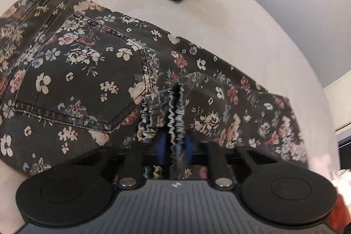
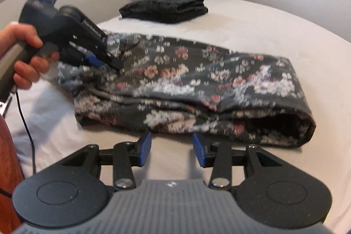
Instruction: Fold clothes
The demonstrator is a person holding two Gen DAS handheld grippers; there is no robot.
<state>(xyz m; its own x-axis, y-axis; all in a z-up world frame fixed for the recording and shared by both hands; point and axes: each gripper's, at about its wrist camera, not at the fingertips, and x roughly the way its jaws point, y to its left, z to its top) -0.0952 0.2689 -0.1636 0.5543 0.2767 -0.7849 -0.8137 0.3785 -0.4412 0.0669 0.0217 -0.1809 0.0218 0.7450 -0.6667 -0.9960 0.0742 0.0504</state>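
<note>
The floral jeans [image 1: 83,71] lie part-folded on the bed [image 2: 263,21]; the left tongs [image 1: 175,144] pinch their gathered hem [image 1: 173,111] to carry the fold, while the right tongs [image 2: 172,149], spread and empty, wait beside the near edge

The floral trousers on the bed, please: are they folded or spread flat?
Folded: the floral trousers lie doubled over, layers stacked.

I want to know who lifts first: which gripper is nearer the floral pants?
Left. The left gripper is shut on a bunched seam of the floral pants; the right gripper hangs open just short of their near edge.
</note>
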